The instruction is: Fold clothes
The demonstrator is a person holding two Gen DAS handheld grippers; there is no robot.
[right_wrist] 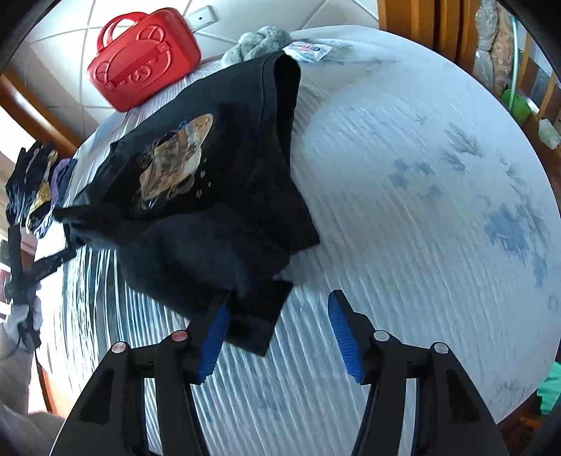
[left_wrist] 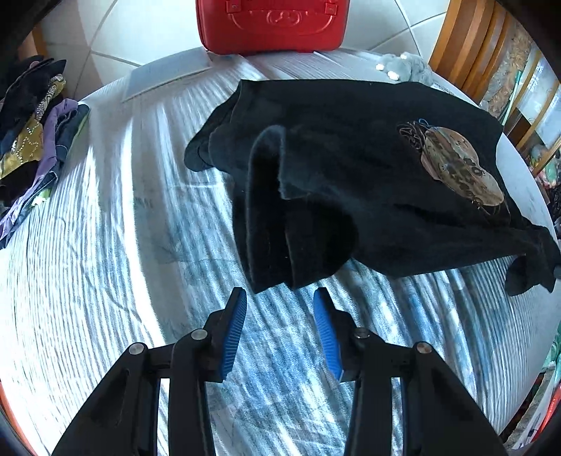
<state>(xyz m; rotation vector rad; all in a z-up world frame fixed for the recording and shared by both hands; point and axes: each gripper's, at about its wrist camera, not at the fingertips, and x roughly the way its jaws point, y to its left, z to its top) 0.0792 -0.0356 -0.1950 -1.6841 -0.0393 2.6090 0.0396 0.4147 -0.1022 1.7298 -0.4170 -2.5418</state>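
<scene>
Shirt (left_wrist: pixel 350 168) on bed (left_wrist: pixel 105 245), case (left_wrist: pixel 271 24) behind, clothes pile (left_wrist: pixel 31 140) left.

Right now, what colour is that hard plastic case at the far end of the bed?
Bright red: the hard plastic case shows best in the right wrist view.

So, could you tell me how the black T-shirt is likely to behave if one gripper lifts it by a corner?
The black T-shirt will probably flop and sag; its sleeve already droops in soft folds. Its folds may slip undone. It looks light for its size.

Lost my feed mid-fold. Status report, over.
Left hand-held gripper open, empty. Right hand-held gripper open, over shirt corner. Black T-shirt partly folded on bed. Red case clear of it.
</scene>
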